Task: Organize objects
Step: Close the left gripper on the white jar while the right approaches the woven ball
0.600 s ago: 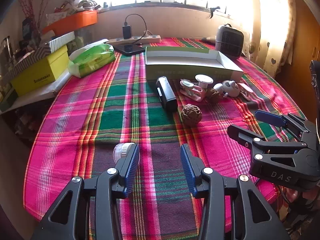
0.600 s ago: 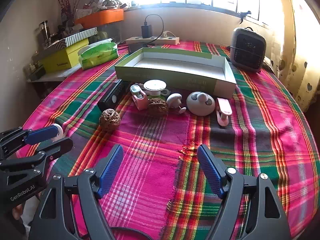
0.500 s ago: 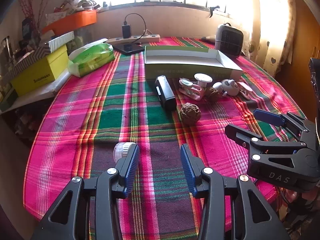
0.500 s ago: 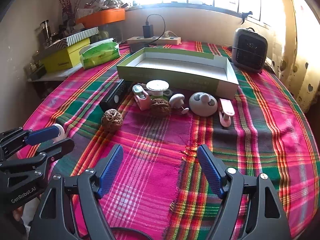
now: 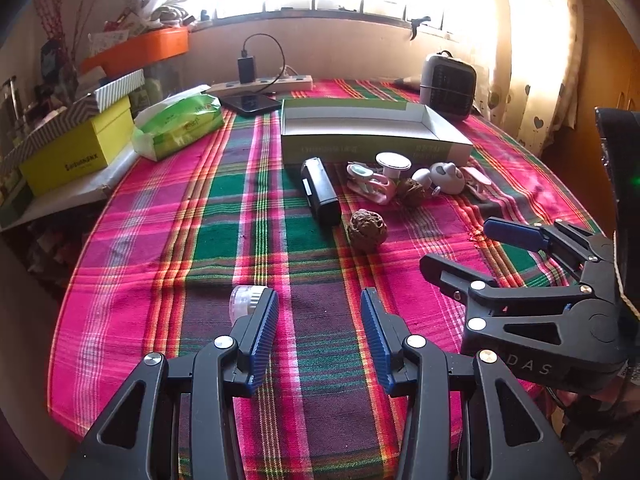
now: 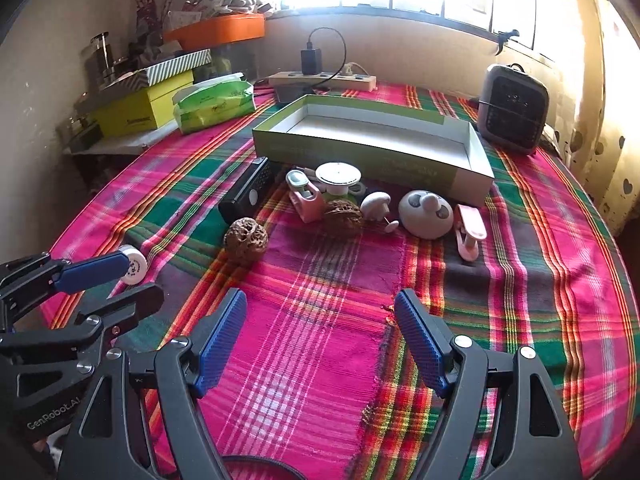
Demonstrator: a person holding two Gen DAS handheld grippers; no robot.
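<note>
- Tablecloth (image 6: pixel 540 280), a pink and green plaid, fills the middle and lower part of both views; nothing on it is held yet, so I judge the task to be at its opening, in the approach step.
- Open cardboard box (image 6: pixel 372 148) sits in the upper centre of the right view, its inside bare; it is probably where the small things belong.
- Left gripper (image 5: pixel 318 330) at the bottom centre of the left view has its jaws apart and grips nothing; right gripper (image 6: pixel 320 340), bottom centre of its own view, is likewise spread and bare.
- Black remote-like block (image 6: pixel 245 196) lies left of centre, just before the box's near wall.
- Loose row in mid-frame: round grey piece (image 6: pixel 426 214), pink clip (image 6: pixel 469 232), white disc (image 6: pixel 338 174), two walnuts.
- Nearer walnut (image 6: pixel 245 240) lies apart from the row, closest to both tools; the next move calls for reaching forward and straddling it.
- Small clear cap (image 5: pixel 244 300) lies beside the left tool's left finger, untouched.
</note>
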